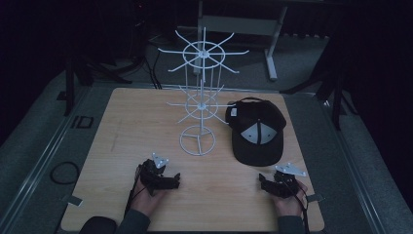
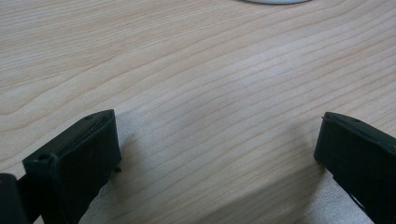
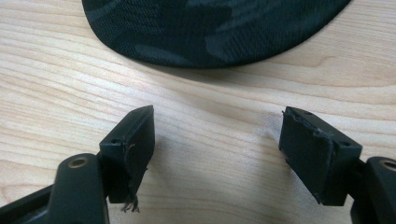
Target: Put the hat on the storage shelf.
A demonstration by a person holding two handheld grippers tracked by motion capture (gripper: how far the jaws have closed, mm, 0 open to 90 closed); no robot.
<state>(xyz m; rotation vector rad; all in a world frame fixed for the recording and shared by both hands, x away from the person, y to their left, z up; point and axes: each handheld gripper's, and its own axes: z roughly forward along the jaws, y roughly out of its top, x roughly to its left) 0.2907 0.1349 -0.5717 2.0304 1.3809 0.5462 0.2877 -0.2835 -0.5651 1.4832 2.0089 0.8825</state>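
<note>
Pale wood is the table (image 1: 146,146) that I work over. On it the white wire rack (image 1: 199,105) stands near the far middle. The dark cap (image 1: 257,132) lies just right of the rack, brim toward me. My right gripper (image 3: 217,135) rests near the brim, jaws wide apart, holding nothing. My left gripper (image 2: 217,140) sits before the rack's base, jaws also wide, holding nothing.

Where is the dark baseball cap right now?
In the high view the dark camouflage baseball cap lies on the wooden table's right side, beside the white wire display rack, just beyond the right claw.
</note>
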